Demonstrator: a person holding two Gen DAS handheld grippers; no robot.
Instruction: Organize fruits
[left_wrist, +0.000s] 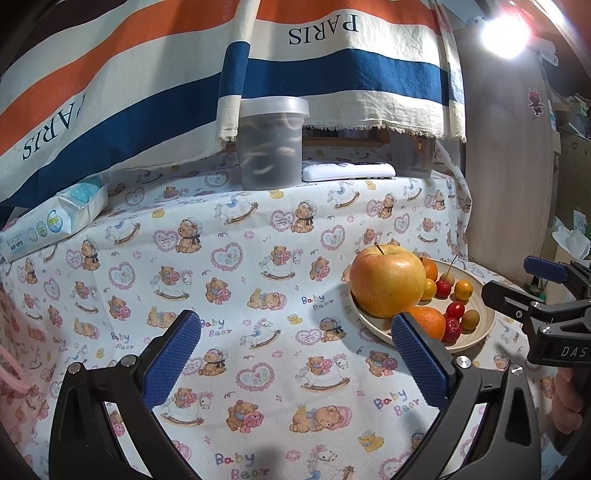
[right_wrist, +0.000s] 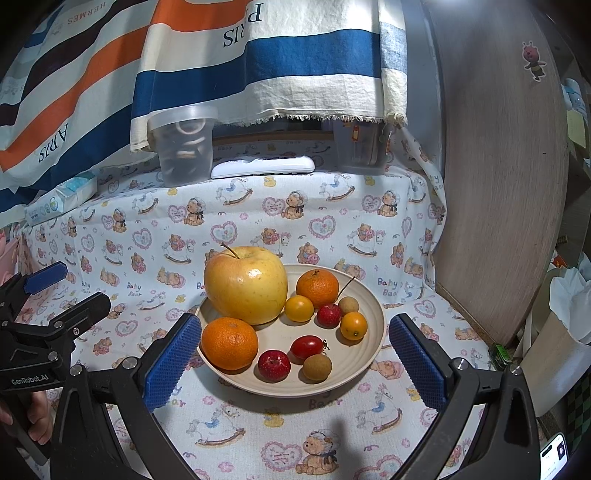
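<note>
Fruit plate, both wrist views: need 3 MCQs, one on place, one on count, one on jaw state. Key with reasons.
1. Where does the apple sit?
A. On the plate, at its far-left side
B. On the cloth beside the remote
C. Inside the lidded tub

2. How many oranges are on the plate?
A. One
B. Two
C. Four

3. How do the jaws of the right gripper stand?
A. Shut on an orange
B. Shut on the plate rim
C. Open, holding nothing

Answers:
1 A: the apple rests on the plate, by the near orange.
2 B: the near orange and the far orange are the only two.
3 C: the blue pads stand wide apart on either side of the plate, touching no fruit. The left gripper is open too.
</note>
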